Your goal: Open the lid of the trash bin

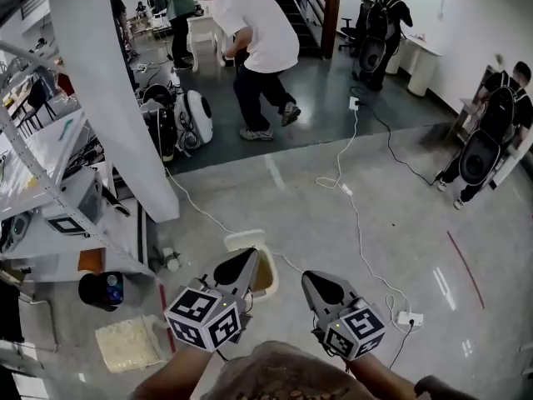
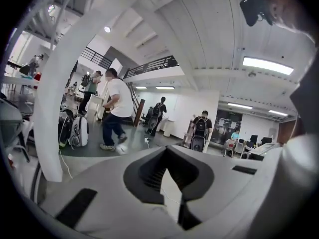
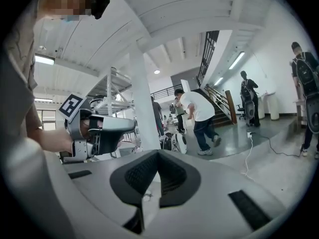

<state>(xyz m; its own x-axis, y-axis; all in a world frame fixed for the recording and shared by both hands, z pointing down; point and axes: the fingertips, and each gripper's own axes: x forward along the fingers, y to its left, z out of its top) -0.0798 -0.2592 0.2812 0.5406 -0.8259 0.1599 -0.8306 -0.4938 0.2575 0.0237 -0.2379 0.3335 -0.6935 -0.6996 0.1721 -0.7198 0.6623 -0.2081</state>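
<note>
The trash bin [image 1: 246, 241] is a small white bin on the floor just ahead of me, with a tan inside [image 1: 266, 277] showing at its top. My left gripper [image 1: 247, 256] hovers over the bin's left side with its jaws closed to a point and nothing between them. My right gripper [image 1: 307, 277] is a little to the right of the bin, apart from it, also shut and empty. Neither gripper view shows the bin: the left gripper [image 2: 167, 150] and the right gripper [image 3: 158, 154] both look out level across the hall. The left gripper's body [image 3: 94, 132] appears in the right gripper view.
A white pillar [image 1: 110, 98] and a metal shelf rack [image 1: 42, 169] stand to the left. A black round container [image 1: 102, 290] and a tan mat [image 1: 129, 342] lie near my left. A white cable [image 1: 358, 223] runs to a power strip [image 1: 410, 317]. A person in white [image 1: 258, 36] walks ahead.
</note>
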